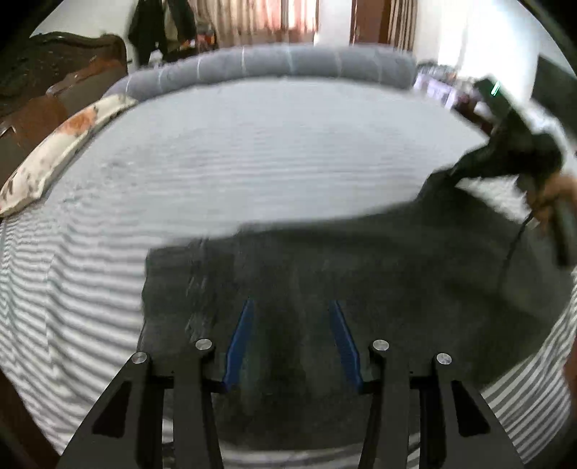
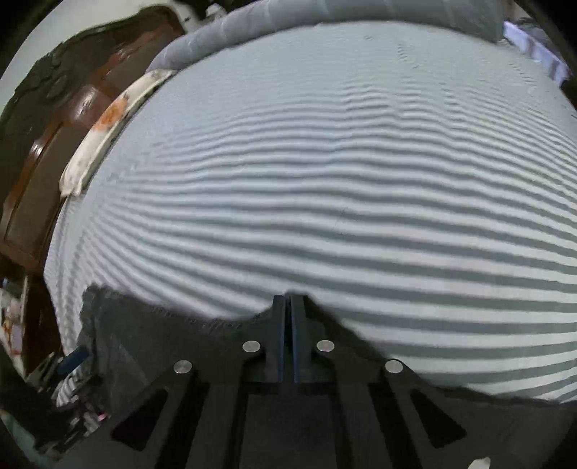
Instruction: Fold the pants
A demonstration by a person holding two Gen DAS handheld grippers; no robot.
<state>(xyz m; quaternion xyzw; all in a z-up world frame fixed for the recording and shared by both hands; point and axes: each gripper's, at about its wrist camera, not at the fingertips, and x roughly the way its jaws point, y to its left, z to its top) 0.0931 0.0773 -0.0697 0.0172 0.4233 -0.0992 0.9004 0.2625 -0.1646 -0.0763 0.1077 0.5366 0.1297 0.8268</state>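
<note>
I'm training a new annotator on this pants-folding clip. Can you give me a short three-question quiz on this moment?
1. True or false: the right gripper is shut on the dark pants.
2. The left gripper is: A open above the pants, B shut on the pillow.
3. What pattern is the bed sheet?

Key: 1 true; 2 A; 3 grey and white stripes.

A striped bed (image 1: pixel 252 162) with a grey bolster (image 1: pixel 288 63), curtains (image 1: pixel 259 18) behind.
</note>
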